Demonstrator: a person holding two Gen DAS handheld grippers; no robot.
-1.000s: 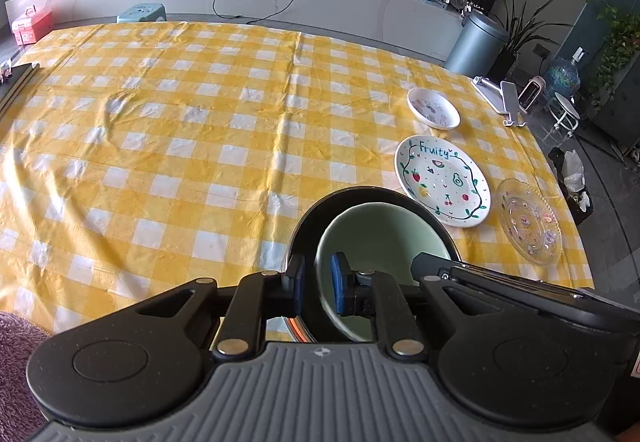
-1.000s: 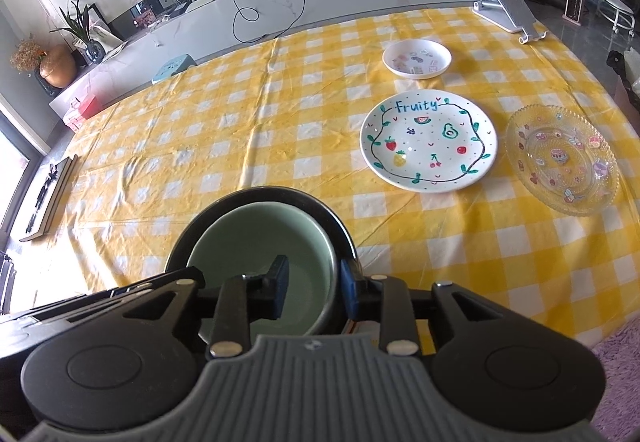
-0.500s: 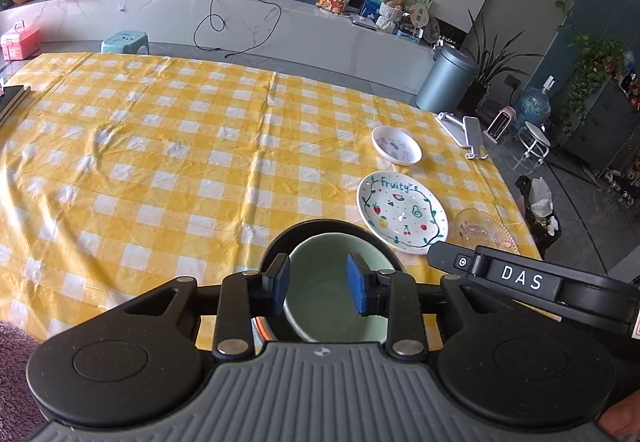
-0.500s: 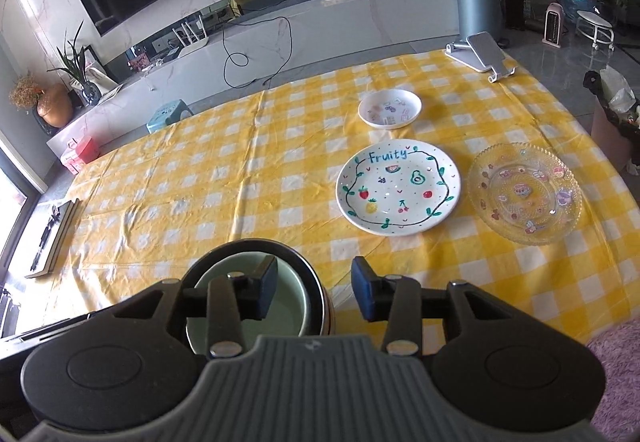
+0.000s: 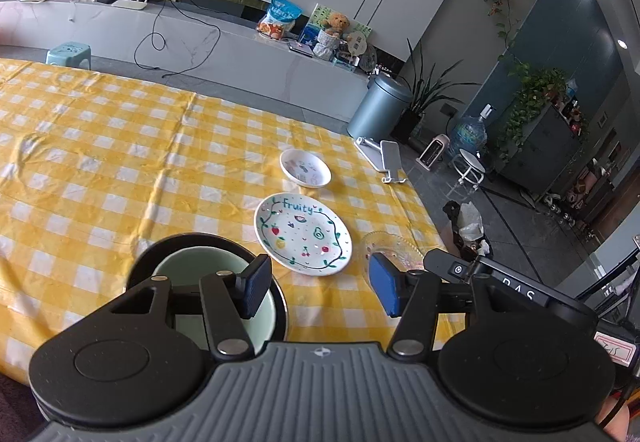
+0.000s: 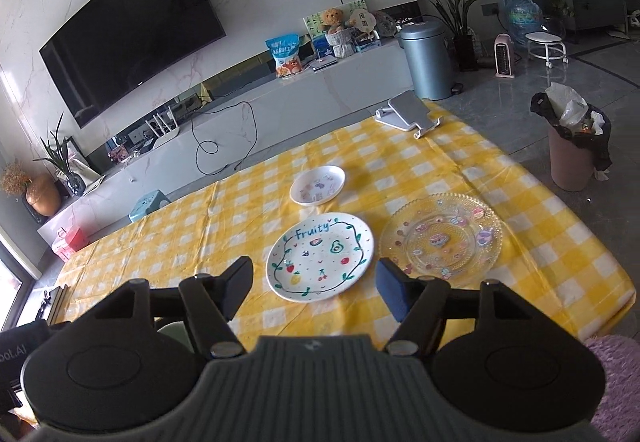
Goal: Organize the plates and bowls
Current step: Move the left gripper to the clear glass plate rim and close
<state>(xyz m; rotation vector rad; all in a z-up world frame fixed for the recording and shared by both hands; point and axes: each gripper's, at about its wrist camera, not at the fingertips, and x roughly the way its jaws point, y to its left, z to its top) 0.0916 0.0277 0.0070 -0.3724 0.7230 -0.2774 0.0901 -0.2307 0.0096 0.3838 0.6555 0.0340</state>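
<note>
Bowls nested (image 5: 188, 266), both grippers' jaws spread and empty; next I'd grab the fruit plate (image 6: 320, 256).

A yellow checked tablecloth (image 5: 120, 169) is covering the table. A phone stand (image 6: 408, 109) is sitting at its far corner, and a blue-grey bin (image 6: 426, 59) is standing beyond it beside the television (image 6: 132, 33).

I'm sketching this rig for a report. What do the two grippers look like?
Both the left gripper and the right gripper have black linkage arms with silver pivot pins, round black side discs, a grey ribbed body and blue finger pads.
</note>
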